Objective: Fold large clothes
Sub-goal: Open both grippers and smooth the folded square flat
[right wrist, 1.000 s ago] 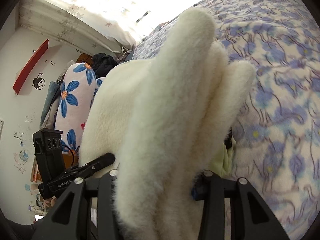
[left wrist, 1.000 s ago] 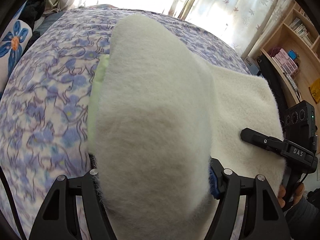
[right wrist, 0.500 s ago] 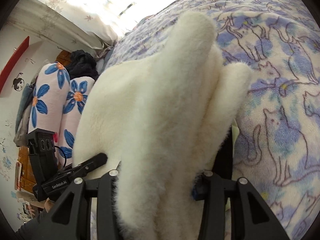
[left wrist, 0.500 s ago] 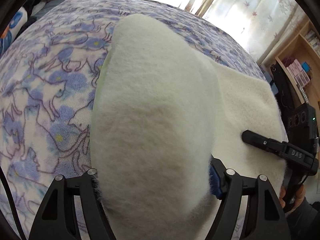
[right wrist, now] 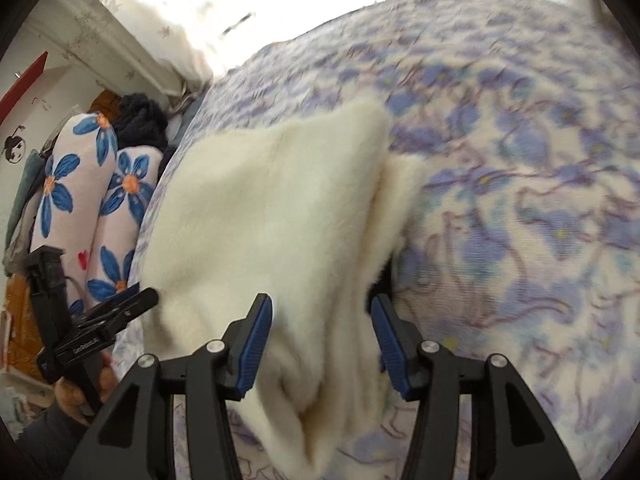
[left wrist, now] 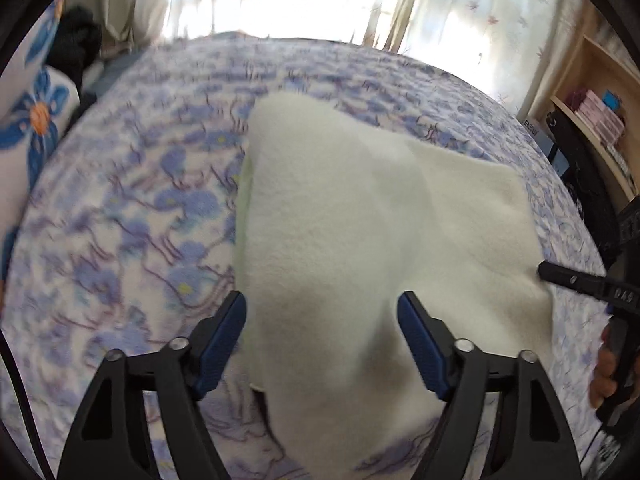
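Observation:
A cream fleece garment (left wrist: 360,220) lies folded on a bed with a purple-blue patterned cover (left wrist: 132,216). My left gripper (left wrist: 322,332) is open, its blue-padded fingers spread either side of the garment's near edge, not pinching it. My right gripper (right wrist: 320,334) is open too, its fingers apart around the other near corner of the garment (right wrist: 272,208). The right gripper also shows at the right edge of the left wrist view (left wrist: 576,282), and the left gripper at the left of the right wrist view (right wrist: 112,312). A pale green lining peeks out at the garment's left edge (left wrist: 242,200).
Flower-print pillows (right wrist: 84,200) and dark clothing (right wrist: 140,124) lie at the head of the bed. A wooden shelf unit (left wrist: 600,120) stands beside the bed on the right. Bright curtained windows (left wrist: 288,0) are behind the bed.
Both grippers have opened and let go of the fleece garment. It has dropped flat onto the bed, and both grippers have drawn back from it.

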Demonstrator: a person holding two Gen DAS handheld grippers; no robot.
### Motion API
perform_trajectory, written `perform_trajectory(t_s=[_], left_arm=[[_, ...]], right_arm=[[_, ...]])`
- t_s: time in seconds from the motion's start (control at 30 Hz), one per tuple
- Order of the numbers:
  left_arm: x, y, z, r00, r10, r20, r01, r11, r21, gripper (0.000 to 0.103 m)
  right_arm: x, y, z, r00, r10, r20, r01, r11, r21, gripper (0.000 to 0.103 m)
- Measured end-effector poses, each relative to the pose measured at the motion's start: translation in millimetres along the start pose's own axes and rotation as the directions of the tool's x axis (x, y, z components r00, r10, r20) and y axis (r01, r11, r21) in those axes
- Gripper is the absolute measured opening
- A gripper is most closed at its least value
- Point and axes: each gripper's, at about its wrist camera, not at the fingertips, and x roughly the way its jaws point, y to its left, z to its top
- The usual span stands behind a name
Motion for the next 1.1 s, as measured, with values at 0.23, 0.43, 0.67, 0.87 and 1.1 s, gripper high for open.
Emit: perform_trajectory(t_s=[0.23,0.43,0.67,0.87,1.1], left_arm=[[-16,-31,-6,0.997,0.061,0.036,-0.066,0.987,0.146,0.022],[8,-23,0,0.997,0.083,0.003,-0.083,0.994,0.069,0.014],[19,-27,-10,0.99,0.142,-0.001,-0.141,0.98,0.141,0.014],[20,-22,-9,0.991,0.137,-0.013,-0.135,0.987,0.093,0.014],[14,-26,-5,0.99,0.138,-0.033,-0.136,0.989,0.057,0.016]], right_arm=[[-37,50,-24,0.99,-0.041,0.133,0.062,0.986,-0.154,0.013],[-1,47,-30,0.976,-0.198,0.094,0.213,0.959,-0.187,0.008],[19,23,-32,0.969,-0.244,0.046,0.248,0.959,-0.139,0.007],[31,24,-28,0.966,-0.259,0.021,0.26,0.957,-0.126,0.007],[28,24,-24,0.967,-0.254,-0.016,0.251,0.962,-0.103,0.008]])
